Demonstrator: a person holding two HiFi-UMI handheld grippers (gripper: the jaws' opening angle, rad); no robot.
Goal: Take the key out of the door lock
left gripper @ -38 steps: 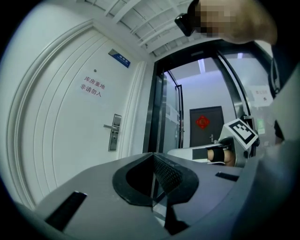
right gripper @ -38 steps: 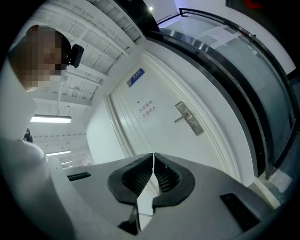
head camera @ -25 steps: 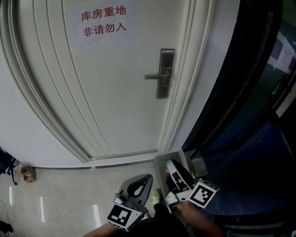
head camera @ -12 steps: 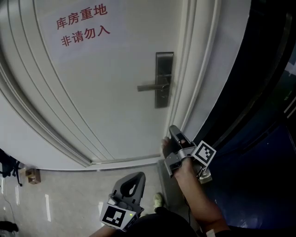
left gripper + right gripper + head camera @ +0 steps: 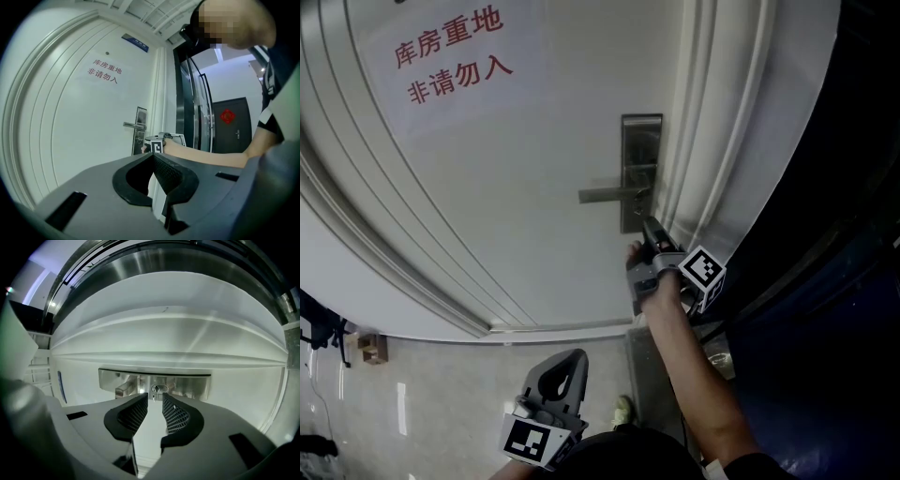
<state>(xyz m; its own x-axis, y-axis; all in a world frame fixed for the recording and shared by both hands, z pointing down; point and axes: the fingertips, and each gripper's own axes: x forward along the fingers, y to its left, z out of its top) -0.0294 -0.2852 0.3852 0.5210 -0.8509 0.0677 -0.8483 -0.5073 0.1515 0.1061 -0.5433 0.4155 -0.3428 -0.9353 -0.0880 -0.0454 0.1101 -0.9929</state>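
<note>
A steel lock plate (image 5: pixel 641 150) with a lever handle (image 5: pixel 607 195) sits on the white door (image 5: pixel 516 187). In the right gripper view the plate (image 5: pixel 197 383) lies sideways, and a small key (image 5: pixel 153 393) sticks out of its round cylinder (image 5: pixel 159 388). My right gripper (image 5: pixel 155 401) is open by a narrow gap, its tips just short of the key and nothing between them. From the head view it (image 5: pixel 646 228) points at the plate's lower end and hides the key. My left gripper (image 5: pixel 571 363) hangs low, shut and empty.
A red-lettered paper sign (image 5: pixel 450 56) is stuck on the door. The door frame (image 5: pixel 712 141) runs right of the lock, with dark glass panels (image 5: pixel 853 234) beyond it. Glossy floor tiles (image 5: pixel 422 403) lie below. A person's forearm (image 5: pixel 211 157) crosses the left gripper view.
My right gripper has risen from near the floor up to the lock plate and now points at the key. The left gripper has stayed low.
</note>
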